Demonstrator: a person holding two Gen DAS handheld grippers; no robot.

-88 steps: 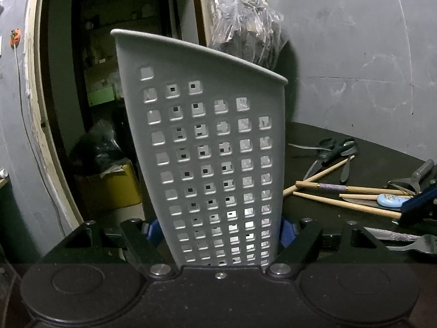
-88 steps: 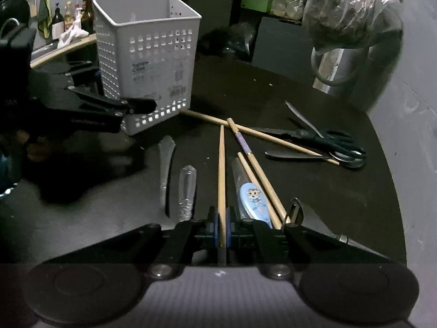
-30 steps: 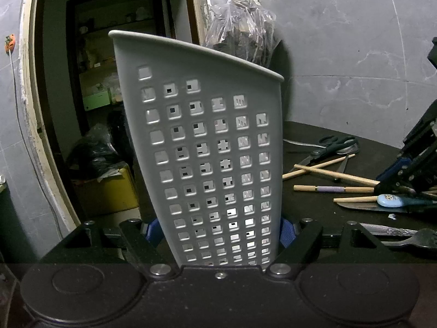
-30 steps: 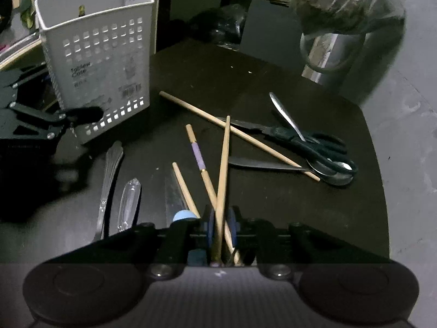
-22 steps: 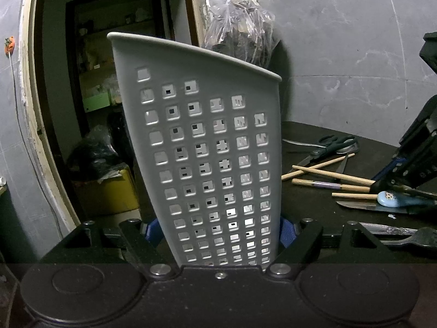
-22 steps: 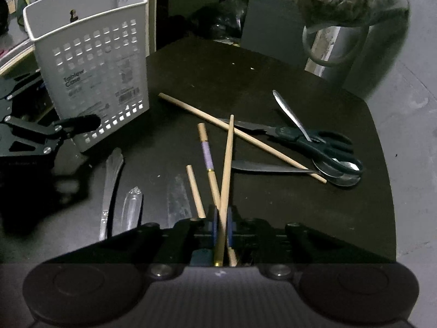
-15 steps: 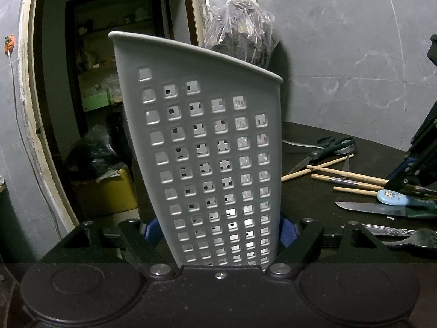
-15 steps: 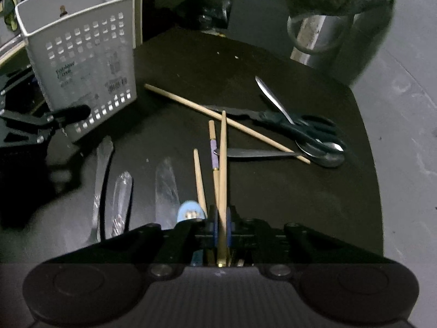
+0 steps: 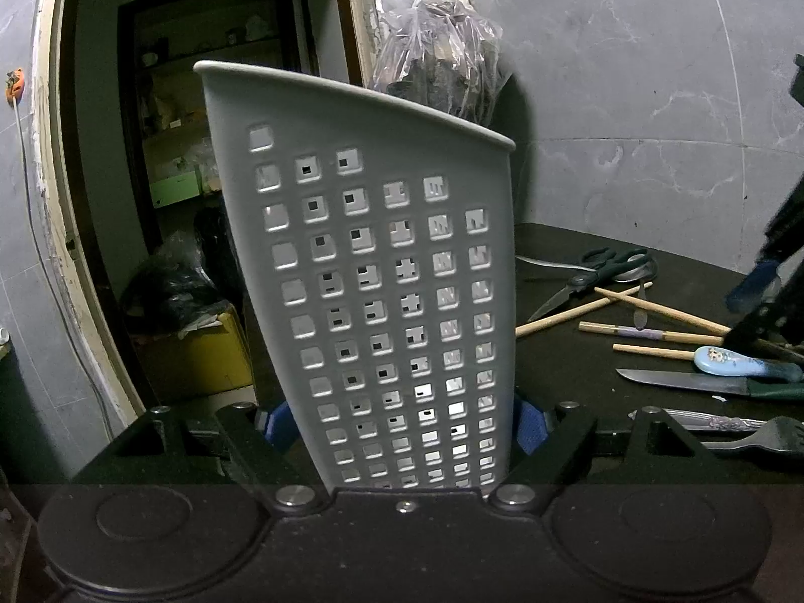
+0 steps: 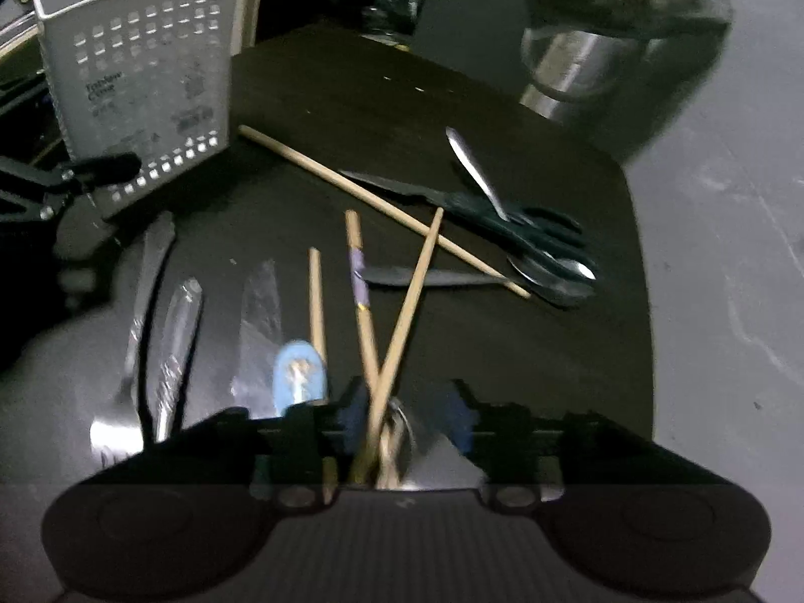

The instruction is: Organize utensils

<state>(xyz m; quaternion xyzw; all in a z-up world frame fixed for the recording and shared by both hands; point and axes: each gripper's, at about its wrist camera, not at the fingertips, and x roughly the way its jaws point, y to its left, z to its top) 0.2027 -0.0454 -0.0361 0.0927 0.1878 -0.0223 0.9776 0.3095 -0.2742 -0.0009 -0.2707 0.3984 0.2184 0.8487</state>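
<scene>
A white perforated utensil basket [image 9: 382,291] stands on the dark table, and my left gripper [image 9: 402,427] is shut on its base. The basket also shows at the far left of the right wrist view [image 10: 135,75]. My right gripper [image 10: 402,422] now has its blue pads apart. A wooden chopstick [image 10: 402,316] slants between them, tip to the upper right; the view is blurred. Other chopsticks [image 10: 359,286], a blue-handled spoon [image 10: 299,372], a knife [image 10: 259,321] and forks [image 10: 176,341] lie on the table.
Black scissors [image 10: 492,221] and metal spoons [image 10: 553,271] lie at the back right of the table. A steel pot with a plastic bag [image 10: 593,50] stands behind. The table's right edge [image 10: 648,301] curves close by. A doorway opens at left in the left wrist view [image 9: 166,201].
My right gripper's pads have spread apart and the chopstick between them has swung to slant right. The left gripper and basket have stayed put.
</scene>
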